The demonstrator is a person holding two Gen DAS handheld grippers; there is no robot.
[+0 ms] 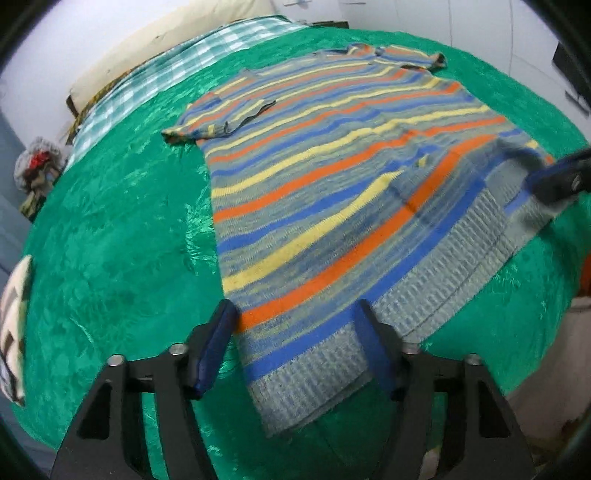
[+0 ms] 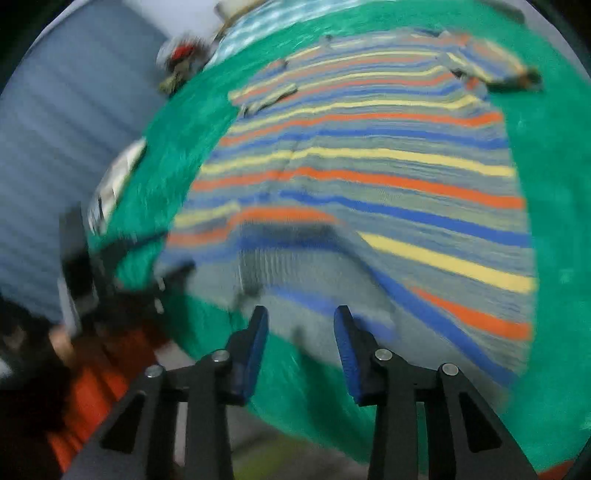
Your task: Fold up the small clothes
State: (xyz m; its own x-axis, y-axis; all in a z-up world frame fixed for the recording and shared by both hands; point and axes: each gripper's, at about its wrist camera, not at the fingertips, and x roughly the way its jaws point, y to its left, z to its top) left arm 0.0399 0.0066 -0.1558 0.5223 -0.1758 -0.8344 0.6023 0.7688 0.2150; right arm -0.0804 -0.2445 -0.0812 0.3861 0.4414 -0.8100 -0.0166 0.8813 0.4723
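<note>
The striped sweater (image 1: 332,206) is matt ribbed knit, on a glossy green velvety blanket (image 1: 122,258) (crushed sheen).

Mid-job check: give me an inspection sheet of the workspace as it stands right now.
Surface: green blanket, shiny and wrinkled, over a bed.
Job's things: striped knit shirt spread flat, one sleeve folded in, hem nearest the grippers.
Clutter: checked cloth along the far edge; patterned item at the left edge; bundle with red beyond the bed.
Grippers: left gripper open, jaws straddling the hem corner; right gripper open at the hem's other end, view blurred.
Cables: nothing seen.
Surroundings: white wall; orange fabric low in the right wrist view.
</note>
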